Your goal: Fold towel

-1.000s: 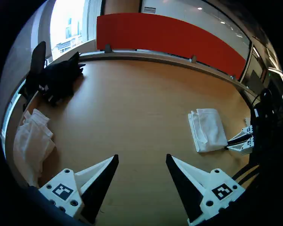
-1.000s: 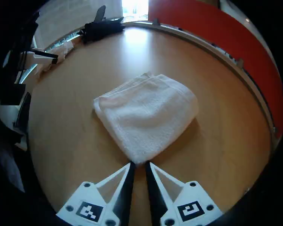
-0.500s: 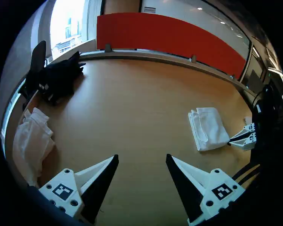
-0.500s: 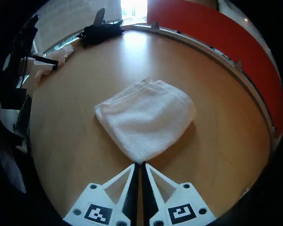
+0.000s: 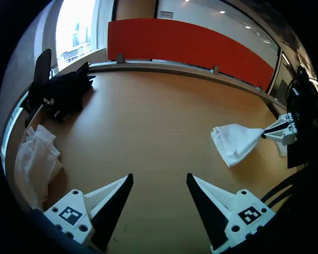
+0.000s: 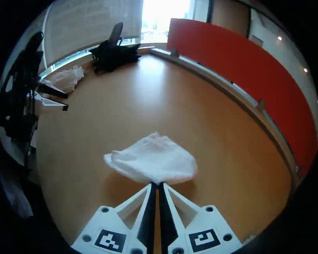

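A folded white towel [image 6: 152, 160] hangs from its near corner, lifted off the wooden table [image 6: 159, 101]. My right gripper [image 6: 158, 186] is shut on that corner. In the left gripper view the same towel [image 5: 235, 142] droops at the right, pinched by the right gripper [image 5: 264, 134]. My left gripper [image 5: 159, 180] hovers over bare wood near the table's front edge, fingers wide apart with nothing between them. It also appears far left in the right gripper view as the left gripper [image 6: 61, 100], held by a hand.
A heap of white cloth [image 5: 34, 163] lies at the table's left edge. A black bag [image 5: 65, 91] sits at the far left corner by an office chair [image 5: 41, 67]. A red partition [image 5: 188, 42] runs along the back edge.
My right gripper closed on the towel's near corner and raised it, so the towel now hangs instead of lying flat. The left gripper stayed open and nearly still.
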